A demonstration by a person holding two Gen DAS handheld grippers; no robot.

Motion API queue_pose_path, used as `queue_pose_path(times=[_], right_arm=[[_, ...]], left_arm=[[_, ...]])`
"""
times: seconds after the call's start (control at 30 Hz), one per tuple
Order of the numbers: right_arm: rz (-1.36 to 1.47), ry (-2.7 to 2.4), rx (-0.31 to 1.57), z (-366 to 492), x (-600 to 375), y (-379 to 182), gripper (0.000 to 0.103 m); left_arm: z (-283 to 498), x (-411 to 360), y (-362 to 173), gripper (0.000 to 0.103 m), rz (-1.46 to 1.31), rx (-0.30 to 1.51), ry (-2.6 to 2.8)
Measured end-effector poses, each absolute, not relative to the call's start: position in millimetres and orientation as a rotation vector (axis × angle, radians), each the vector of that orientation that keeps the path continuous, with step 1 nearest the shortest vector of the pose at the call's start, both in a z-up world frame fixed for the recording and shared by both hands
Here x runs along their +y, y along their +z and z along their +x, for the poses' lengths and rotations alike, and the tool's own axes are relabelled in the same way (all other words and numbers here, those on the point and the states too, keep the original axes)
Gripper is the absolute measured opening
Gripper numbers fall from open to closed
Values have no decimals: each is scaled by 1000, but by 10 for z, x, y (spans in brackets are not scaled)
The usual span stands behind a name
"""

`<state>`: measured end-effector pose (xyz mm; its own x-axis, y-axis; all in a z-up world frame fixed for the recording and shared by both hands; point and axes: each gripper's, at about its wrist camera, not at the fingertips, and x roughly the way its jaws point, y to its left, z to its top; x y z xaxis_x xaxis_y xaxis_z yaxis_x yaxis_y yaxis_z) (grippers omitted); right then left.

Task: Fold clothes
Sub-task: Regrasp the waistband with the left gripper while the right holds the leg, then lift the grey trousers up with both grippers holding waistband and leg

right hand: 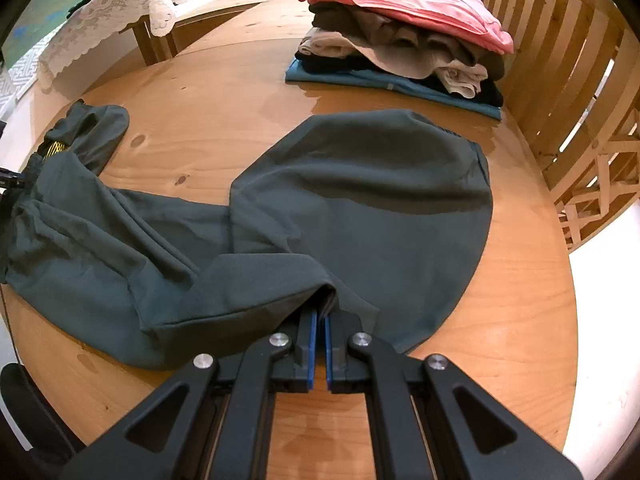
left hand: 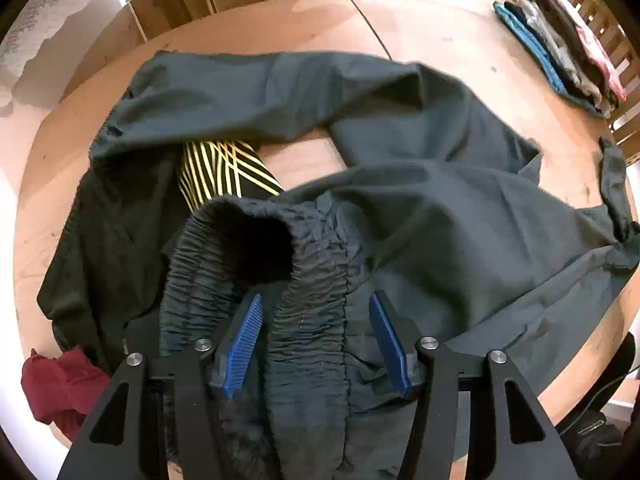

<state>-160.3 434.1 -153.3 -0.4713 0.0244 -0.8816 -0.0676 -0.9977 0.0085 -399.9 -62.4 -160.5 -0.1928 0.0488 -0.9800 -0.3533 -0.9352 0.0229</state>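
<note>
Sprawling across most of a round wooden tabletop [right hand: 200,92], one pair of dark grey-green trousers [right hand: 360,200] lay half spread, its two legs parted so that a patch of bare wood showed between them. At the near edge, the right gripper [right hand: 319,320] had its two blue pads [right hand: 311,344] pressed together on a raised fold of the trouser cloth. The left gripper [left hand: 316,328] pointed steeply down over the gathered elastic waistband [left hand: 312,280], its two blue fingers [left hand: 244,340] standing apart with the band running between them and neither pad pressing it. One black garment with yellow stripes [left hand: 224,172] lay partly under the trousers, and one crumpled dark red garment [left hand: 56,388] sat at the table's edge. Near the far edge, by a slatted wooden fence [right hand: 560,60], stood one stack of folded clothes [right hand: 400,48], pink on top and blue at the bottom. One side table under a lace cloth [right hand: 120,8] stood beyond the tabletop.
</note>
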Motion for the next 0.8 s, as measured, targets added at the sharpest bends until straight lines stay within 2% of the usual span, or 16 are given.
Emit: queue_pose_path(times=[0.03,0.07,0.1,0.17,0.33,0.57,0.8], right_arm=[[-1587,2648,64,-1603,4342,-1539,3],[-1588,2646,66,-1602,4342,-1547,3],[-1588,2645,68,-1600,4345,-1555,3],[-1584,2644,71,-1596,4363,-1571,3],[-1532,2645,67,-1550,4442,-1539,3],[-1425,2676,90,-1432,4608,-1258,3],[-1224,2762,74,-1223,4587,-650,2]], left_arm=[[-3995,-619,-1635,53,-1800,363,2213],[-3984,-617,-1657,42,-1791,365,2214],[-3969,-617,-1675,23,-1783,368,2212],[-3931,-632,-1680,20,-1763,365,2217],[-3758,-789,-1479,5,-1664,257,2296],[-3443,-1191,-652,5,-1436,-20,2439],[-3048,-1516,252,5,-1214,-139,2592]])
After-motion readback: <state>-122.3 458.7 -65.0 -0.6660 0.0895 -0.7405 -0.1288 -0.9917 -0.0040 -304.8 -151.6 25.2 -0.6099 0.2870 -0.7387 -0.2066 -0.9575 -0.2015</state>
